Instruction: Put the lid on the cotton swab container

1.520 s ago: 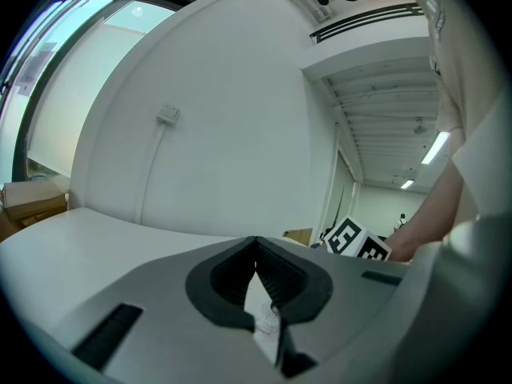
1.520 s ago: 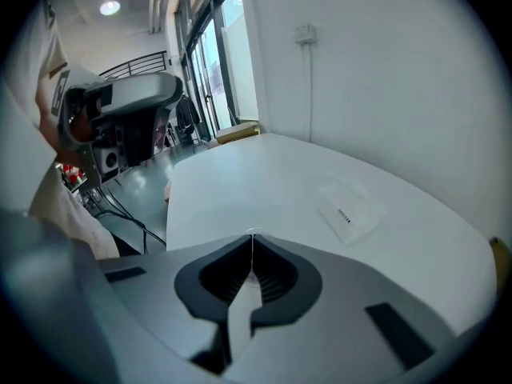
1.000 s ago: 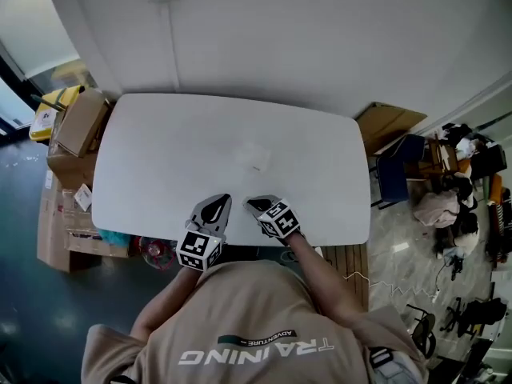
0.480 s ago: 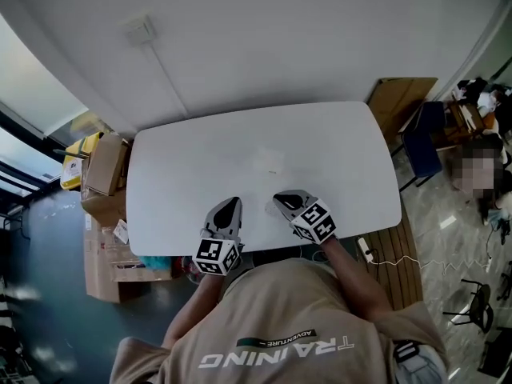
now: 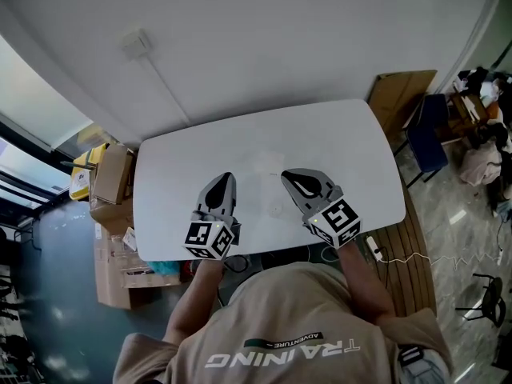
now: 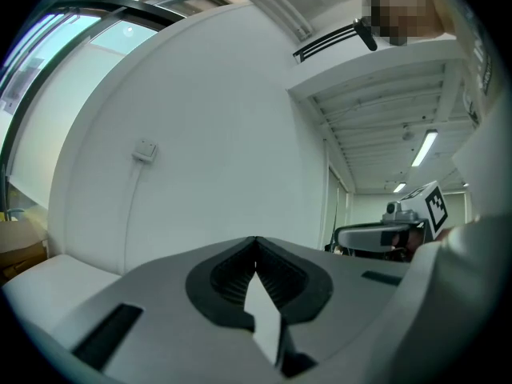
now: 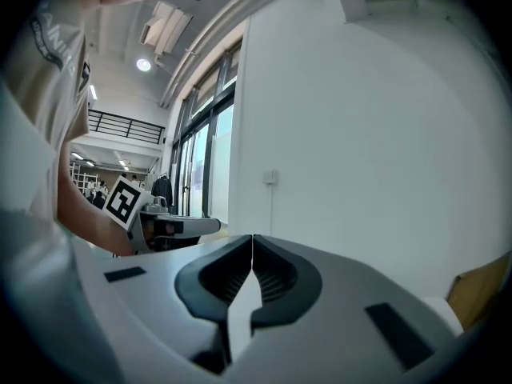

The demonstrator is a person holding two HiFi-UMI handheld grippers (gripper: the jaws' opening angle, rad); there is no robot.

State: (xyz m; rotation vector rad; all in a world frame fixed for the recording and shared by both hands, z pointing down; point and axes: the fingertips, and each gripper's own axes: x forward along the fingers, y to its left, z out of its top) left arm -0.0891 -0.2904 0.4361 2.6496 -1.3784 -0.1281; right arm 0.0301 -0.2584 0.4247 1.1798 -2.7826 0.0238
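Note:
On the white table (image 5: 360, 150) in the head view, a faint clear thing that may be the cotton swab container (image 5: 262, 164) lies near the middle, too pale to make out. A small pale round mark (image 5: 276, 210) lies nearer me; I cannot tell whether it is the lid. My left gripper (image 5: 226, 176) and right gripper (image 5: 286, 174) hover above the table's near half, either side of these things. Both are shut with nothing between the jaws. The left gripper (image 6: 256, 240) and the right gripper (image 7: 253, 237) face the white wall in their own views, with the table hidden.
Cardboard boxes (image 5: 112, 174) are stacked on the floor left of the table. A blue chair (image 5: 424, 138) and a leaning cardboard sheet (image 5: 396, 90) stand at the right. A power strip (image 5: 373, 249) lies on the floor near the table's right front corner.
Both grippers have risen towards the head camera and moved forward over the table, and now look larger. The head view has swung a little. The jaws stay shut.

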